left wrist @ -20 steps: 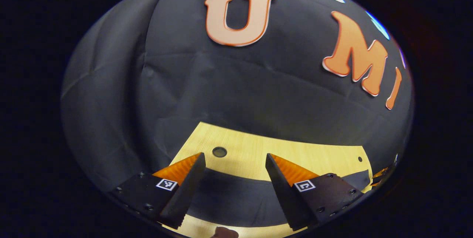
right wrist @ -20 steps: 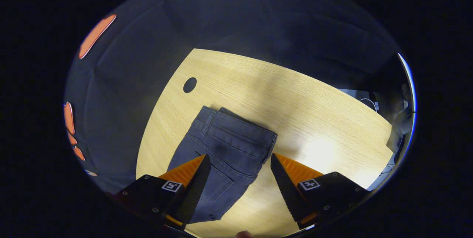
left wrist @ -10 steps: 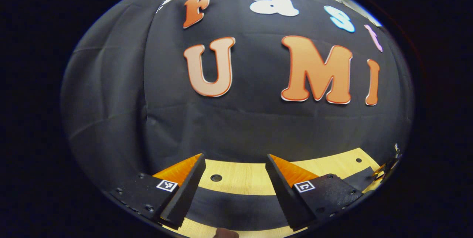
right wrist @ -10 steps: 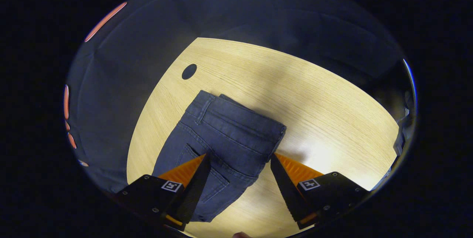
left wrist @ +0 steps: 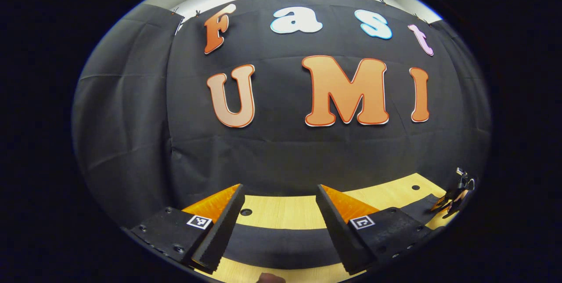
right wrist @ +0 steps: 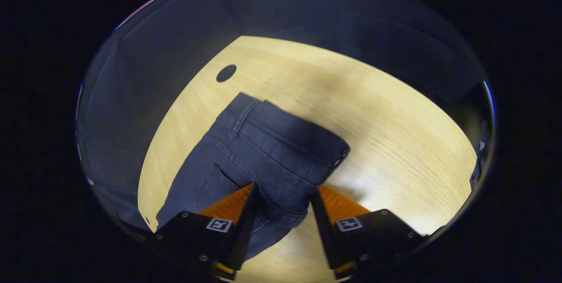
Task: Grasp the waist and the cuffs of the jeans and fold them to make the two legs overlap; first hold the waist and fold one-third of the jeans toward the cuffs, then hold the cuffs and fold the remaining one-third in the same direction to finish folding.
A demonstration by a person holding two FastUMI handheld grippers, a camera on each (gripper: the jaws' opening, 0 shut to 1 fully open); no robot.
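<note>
The right claw (right wrist: 281,195) hangs with fingers apart over the jeans (right wrist: 268,155) on the surface (right wrist: 395,133); the left claw (left wrist: 279,206), also apart, faces the wall.

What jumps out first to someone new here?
The dark jeans, lying on the light wooden table with the waistband toward the far edge. The right hand-held gripper hangs open just above the seat, and the left hand-held gripper faces the booth wall, open.

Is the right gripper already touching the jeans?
Cannot tell. In the right gripper view the right gripper has its jaws open on both sides of the jeans, but blur hides any contact or gap.
</note>
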